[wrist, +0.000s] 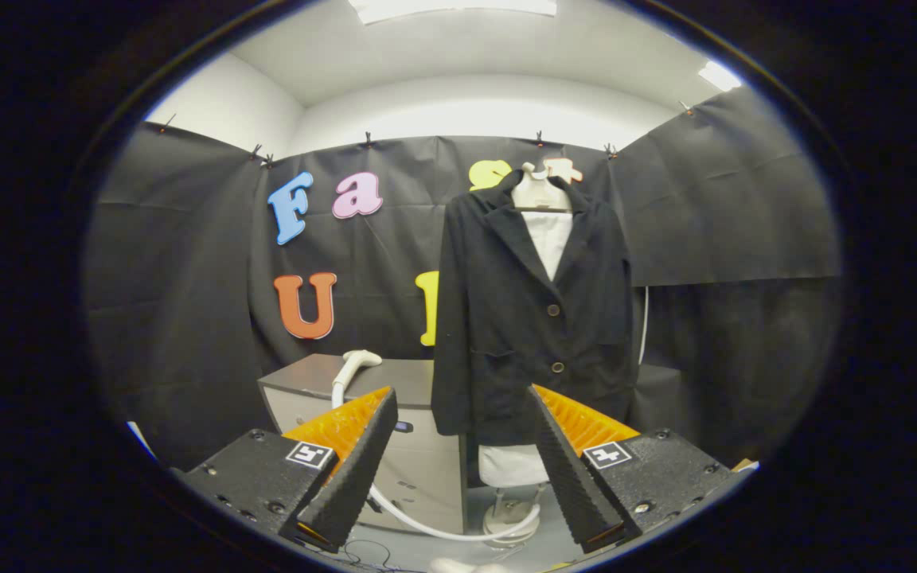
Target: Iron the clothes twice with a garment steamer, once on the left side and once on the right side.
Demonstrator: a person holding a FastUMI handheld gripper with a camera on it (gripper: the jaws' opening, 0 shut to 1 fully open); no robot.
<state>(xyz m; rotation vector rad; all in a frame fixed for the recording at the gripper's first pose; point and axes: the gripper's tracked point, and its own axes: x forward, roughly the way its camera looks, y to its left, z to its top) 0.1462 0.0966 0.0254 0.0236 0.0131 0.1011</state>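
The steamer (355, 364) lies on a grey cabinet (411, 374) beyond the fingers, head up-right, hose (427, 521) trailing to the floor. The jacket (534, 318) hangs upright on a mannequin (542, 195). The gripper (458, 454) is spread, holding nothing.

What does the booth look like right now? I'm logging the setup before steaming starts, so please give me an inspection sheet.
Surface: grey cabinet, steamer on top.
Job's things: black jacket buttoned on a white mannequin; white steamer head on the cabinet, beyond the fingers.
Clutter: nothing seen.
Grippers: hand-held gripper open, holding nothing.
Cables: white hose loops from the steamer across the floor to the mannequin's base.
Surroundings: black cloth wall.
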